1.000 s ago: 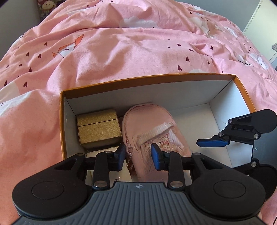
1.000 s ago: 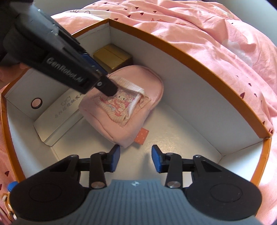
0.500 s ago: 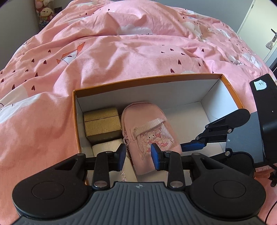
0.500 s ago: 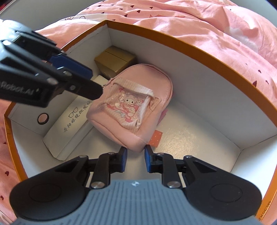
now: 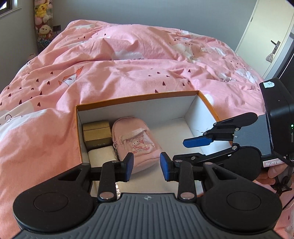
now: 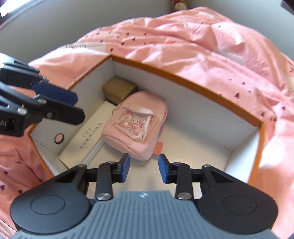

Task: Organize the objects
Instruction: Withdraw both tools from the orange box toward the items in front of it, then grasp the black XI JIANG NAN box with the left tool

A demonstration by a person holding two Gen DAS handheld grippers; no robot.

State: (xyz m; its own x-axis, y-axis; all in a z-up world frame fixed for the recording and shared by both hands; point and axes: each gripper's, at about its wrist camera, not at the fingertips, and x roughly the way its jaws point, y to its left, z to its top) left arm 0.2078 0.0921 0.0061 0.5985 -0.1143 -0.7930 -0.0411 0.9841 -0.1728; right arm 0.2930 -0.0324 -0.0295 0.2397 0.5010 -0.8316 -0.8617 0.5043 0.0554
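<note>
An open orange box with white inside (image 5: pixel 139 97) (image 6: pixel 193 80) lies on the pink bed. In it lie a small pink backpack (image 5: pixel 134 139) (image 6: pixel 136 121), a gold box (image 5: pixel 97 132) (image 6: pixel 119 89) in the far left corner, and a white flat box (image 5: pixel 101 153) (image 6: pixel 88 136) beside the backpack. My left gripper (image 5: pixel 146 167) is open and empty, above the box's near side. My right gripper (image 6: pixel 143 168) is open and empty, just short of the backpack's bottom; it also shows in the left wrist view (image 5: pixel 198 142).
The pink quilt with small hearts (image 5: pixel 128 60) surrounds the box. Plush toys (image 5: pixel 43 16) stand at the far left wall. A white door (image 5: pixel 272 36) is at the far right. The right half of the box floor (image 6: pixel 193 143) is bare.
Both grippers have pulled back and up from the box. The right gripper narrowed half a second ago and has opened wider again. The backpack stays in the box.
</note>
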